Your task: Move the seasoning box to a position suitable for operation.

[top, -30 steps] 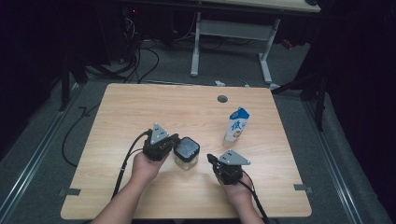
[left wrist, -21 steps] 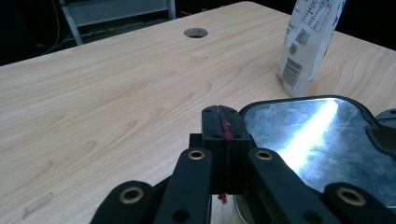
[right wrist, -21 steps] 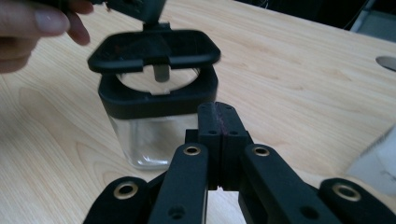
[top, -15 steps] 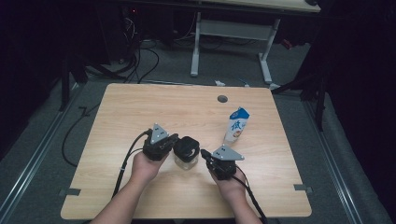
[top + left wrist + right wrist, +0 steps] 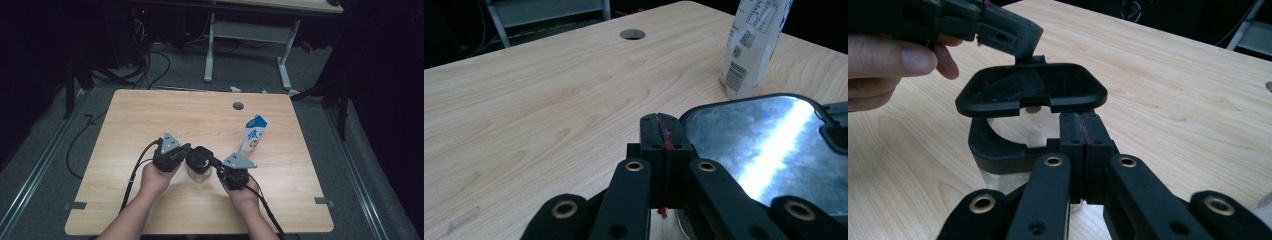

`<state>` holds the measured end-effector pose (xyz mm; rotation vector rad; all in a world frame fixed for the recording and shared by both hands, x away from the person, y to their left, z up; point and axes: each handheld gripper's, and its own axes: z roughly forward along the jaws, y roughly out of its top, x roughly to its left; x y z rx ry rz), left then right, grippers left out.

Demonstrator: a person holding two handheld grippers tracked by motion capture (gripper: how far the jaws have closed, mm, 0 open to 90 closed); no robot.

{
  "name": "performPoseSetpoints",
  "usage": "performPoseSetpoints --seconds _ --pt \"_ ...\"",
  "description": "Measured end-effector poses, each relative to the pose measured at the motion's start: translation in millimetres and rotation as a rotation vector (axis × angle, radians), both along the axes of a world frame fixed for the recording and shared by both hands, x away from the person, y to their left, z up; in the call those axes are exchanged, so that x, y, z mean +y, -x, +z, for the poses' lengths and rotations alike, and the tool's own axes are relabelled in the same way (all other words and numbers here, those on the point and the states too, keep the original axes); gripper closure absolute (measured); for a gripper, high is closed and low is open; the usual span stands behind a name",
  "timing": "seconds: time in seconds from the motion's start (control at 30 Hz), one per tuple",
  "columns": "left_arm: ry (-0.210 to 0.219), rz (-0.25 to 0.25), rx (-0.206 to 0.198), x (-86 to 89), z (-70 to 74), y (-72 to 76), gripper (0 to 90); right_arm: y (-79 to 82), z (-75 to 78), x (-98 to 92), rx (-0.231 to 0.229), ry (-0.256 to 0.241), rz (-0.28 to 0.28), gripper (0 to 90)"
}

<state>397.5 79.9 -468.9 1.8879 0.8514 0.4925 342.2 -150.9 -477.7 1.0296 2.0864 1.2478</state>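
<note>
Black jaws, left gripper [image 5: 187, 149]: pressed together in the left gripper view, a red strip showing in the seam; no gap.
Left grip: in the right gripper view the closed tips sit on a small tab at the far edge of the lid [image 5: 1030, 89]; whether they pinch the tab or only touch it, cannot tell for sure.
Right gripper [image 5: 214, 163]: jaws drawn tight together, standing at the near rim of the jar [image 5: 998, 155]; what, if anything, is between them is hidden by the jaws themselves.
Lid: dark, rounded square, shiny panel in a black frame; lifted clear of the rim on the near side and tilted, the opening visible beneath it.
Jar: clear body, black collar; stands on the table [image 5: 150, 120] in the near middle, between the two grippers.
Hands: left hand [image 5: 156, 177] and right hand [image 5: 243, 194] come in from the near edge, one each side of the jar.
Carton [image 5: 253, 133]: white and blue, upright, beyond and to the right of the jar, apart from it.
Hole [image 5: 238, 106]: round, in the tabletop near the far edge.
</note>
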Motion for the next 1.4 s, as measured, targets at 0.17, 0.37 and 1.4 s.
performPoseSetpoints --seconds 0.17,0.37,1.4 --pt "0.039 0.015 0.003 18.2 -2.2 13.0 90.0 -0.3 3.9 2.5 -0.011 -0.001 0.004 89.7" --pt "0.052 0.016 0.019 32.8 -16.2 36.3 90.0 1.0 6.6 4.5 -0.019 -0.004 0.009 89.8" --pt "0.086 -0.083 0.026 -14.4 -10.8 60.2 90.0 1.3 10.6 6.1 -0.017 -0.028 0.019 89.7"
